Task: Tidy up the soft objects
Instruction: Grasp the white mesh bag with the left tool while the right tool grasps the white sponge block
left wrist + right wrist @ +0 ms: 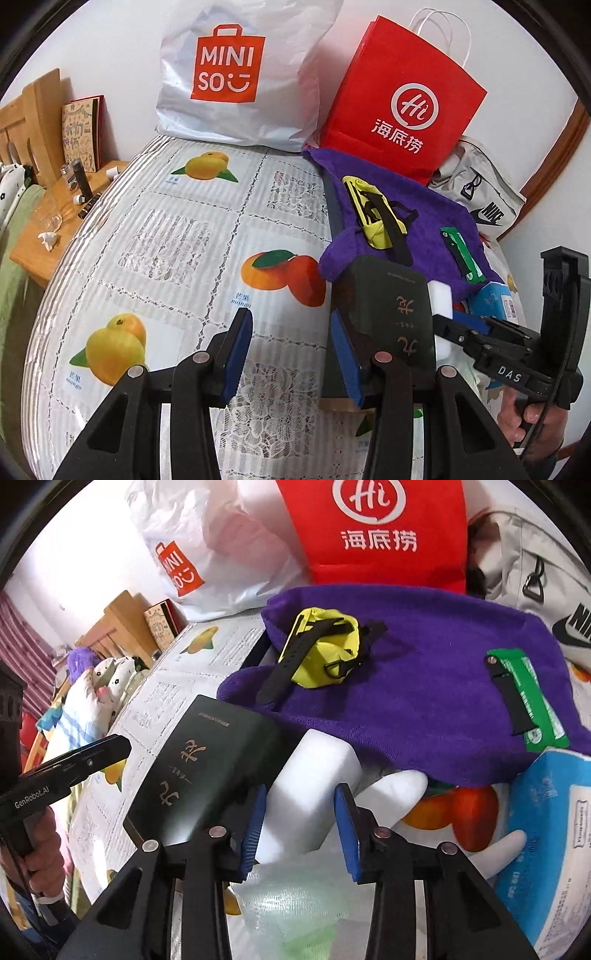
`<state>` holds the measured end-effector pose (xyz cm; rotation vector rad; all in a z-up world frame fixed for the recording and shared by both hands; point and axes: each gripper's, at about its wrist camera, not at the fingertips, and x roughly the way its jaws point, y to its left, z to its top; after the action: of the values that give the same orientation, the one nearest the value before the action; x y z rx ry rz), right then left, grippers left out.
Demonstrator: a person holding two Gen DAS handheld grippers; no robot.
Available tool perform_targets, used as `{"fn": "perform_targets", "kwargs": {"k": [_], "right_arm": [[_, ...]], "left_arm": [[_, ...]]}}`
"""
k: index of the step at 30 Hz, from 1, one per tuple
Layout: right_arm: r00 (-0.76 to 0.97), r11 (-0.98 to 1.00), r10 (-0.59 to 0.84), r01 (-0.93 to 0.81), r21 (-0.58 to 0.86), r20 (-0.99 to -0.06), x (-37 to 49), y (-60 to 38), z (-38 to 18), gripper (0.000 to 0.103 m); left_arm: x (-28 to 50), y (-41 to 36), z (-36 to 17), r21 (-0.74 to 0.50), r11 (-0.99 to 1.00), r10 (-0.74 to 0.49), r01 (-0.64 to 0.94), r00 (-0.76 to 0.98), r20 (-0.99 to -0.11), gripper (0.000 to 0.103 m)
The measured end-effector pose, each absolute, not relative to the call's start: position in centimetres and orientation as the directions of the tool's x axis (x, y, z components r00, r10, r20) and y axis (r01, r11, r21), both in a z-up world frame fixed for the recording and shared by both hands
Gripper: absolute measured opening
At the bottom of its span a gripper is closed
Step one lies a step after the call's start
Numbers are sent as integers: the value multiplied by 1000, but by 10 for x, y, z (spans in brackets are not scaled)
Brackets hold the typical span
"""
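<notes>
From my left-hand camera I see, far left, a wooden bedside stand (44,236) with small bottles and a patterned book leaning on the wall, then the surface (155,236) under its lace-and-mango printed cover. At the back lean a white MINISO bag (236,74) and, to its right, a red Haidilao paper bag (402,96), with a grey Nike bag (484,199) tucked behind that. My left tongs (291,354) hang partly open over the cover with nothing between them; the right-hand pad sits just beside the near edge of a dark green box (384,306) with gold characters, and I cannot tell whether they touch. Right of that box is a white foam block (314,794), and my right tongs (299,830) sit around it: the left pad presses its side, while a sliver of gap shows at the right pad, so I cannot say the grip is firm. Behind the block lies a purple towel (424,701), carrying a yellow pouch with black straps (325,650) towards its left and a green-carded black watch strap (524,701) towards its right. A white rounded soft piece (402,786) pokes out from under the towel's front edge, and at far right lies a blue tissue pack (546,842).
</notes>
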<state>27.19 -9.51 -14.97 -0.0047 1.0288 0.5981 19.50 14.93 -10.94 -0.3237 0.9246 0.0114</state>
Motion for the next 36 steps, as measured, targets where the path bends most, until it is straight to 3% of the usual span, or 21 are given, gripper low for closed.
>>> {"fn": "perform_targets", "kwargs": {"k": [15, 20, 25, 36], "right_arm": [[533, 804, 584, -488, 341, -612, 218, -139, -75, 37], [554, 815, 571, -472, 337, -606, 185, -174, -72, 37], [578, 833, 542, -464, 301, -610, 139, -208, -79, 37], [557, 856, 508, -411, 314, -657, 77, -271, -126, 37]], "left_arm": [[157, 113, -92, -235, 968, -133, -89, 610, -781, 42], [141, 84, -91, -253, 967, -188, -25, 599, -779, 43], [130, 46, -97, -251, 967, -232, 50, 581, -780, 51], [130, -25, -129, -253, 956, -294, 150, 498, -815, 54]]}}
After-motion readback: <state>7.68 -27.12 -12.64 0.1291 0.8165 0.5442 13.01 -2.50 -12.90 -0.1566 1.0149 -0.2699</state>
